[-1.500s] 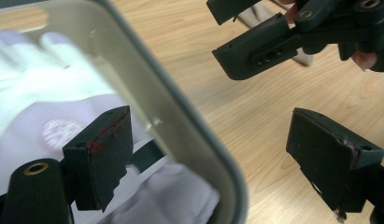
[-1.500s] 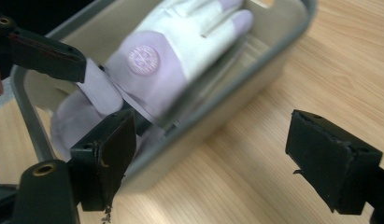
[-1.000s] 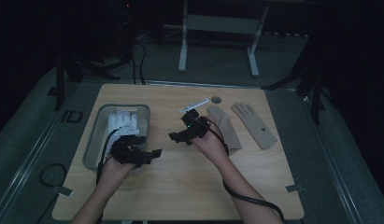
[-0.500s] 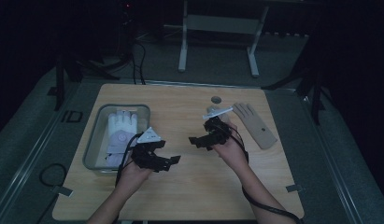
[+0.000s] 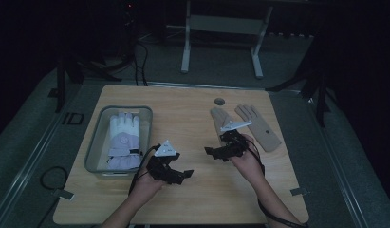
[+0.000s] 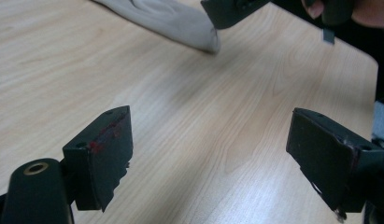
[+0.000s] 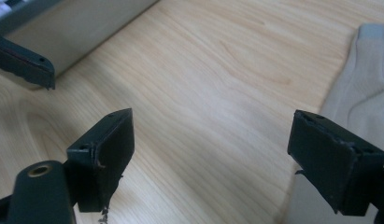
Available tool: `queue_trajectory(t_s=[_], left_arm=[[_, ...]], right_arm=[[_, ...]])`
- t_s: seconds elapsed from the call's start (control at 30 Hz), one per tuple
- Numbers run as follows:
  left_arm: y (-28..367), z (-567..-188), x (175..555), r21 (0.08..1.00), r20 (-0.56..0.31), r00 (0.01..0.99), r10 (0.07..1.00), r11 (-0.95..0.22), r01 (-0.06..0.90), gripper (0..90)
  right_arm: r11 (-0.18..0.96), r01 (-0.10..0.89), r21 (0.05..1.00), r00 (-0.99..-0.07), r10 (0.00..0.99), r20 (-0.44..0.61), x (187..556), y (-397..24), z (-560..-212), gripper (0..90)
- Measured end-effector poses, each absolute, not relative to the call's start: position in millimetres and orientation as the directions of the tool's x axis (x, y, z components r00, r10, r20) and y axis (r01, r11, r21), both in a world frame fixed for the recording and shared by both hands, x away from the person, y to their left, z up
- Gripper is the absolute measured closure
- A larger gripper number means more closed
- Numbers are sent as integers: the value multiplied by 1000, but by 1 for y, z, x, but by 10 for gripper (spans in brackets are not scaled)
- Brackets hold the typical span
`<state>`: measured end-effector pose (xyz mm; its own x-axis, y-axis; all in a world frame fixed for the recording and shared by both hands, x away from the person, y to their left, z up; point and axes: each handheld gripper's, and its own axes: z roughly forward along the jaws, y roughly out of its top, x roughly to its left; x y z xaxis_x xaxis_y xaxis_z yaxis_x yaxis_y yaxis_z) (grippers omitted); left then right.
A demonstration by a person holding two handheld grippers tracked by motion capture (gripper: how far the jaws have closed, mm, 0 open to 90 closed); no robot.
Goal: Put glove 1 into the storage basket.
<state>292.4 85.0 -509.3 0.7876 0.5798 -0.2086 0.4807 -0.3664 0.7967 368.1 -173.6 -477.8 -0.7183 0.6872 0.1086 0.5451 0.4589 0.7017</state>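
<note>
Left tongs [image 5: 182, 174] and right tongs [image 5: 212, 152], each held in one hand above the bare middle of the wooden desk [image 5: 192, 123], tips turned toward one another. Both stand wide open with only desk surface between the jaws; neither grips or touches anything. Two beige gloves [image 5: 252, 124] lie flat, side by side, just beyond the right tongs, the nearer one [image 7: 362, 93] beside its jaw in the right gripper view. A white glove [image 5: 124, 140] rests inside a grey bin [image 5: 95, 142] on the outer side of the left tongs, close by but apart from them.
</note>
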Motion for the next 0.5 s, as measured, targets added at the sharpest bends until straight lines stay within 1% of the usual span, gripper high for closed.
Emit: queue_trajectory(t_s=[0.23, 0.33, 0.5], left_arm=[[75, -532, 286, 801, -206, 804, 557, -376, 466, 149], [72, -538, 283, 803, -186, 810, 557, -389, 452, 149], [71, -544, 277, 805, -162, 814, 558, -402, 436, 149]], right_arm=[[453, 536, 712, -716, 692, 98, 359, -189, -494, 144], [435, 542, 719, -707, 698, 111, 357, -196, -500, 143], [439, 531, 724, -710, 698, 98, 351, -206, -514, 141]])
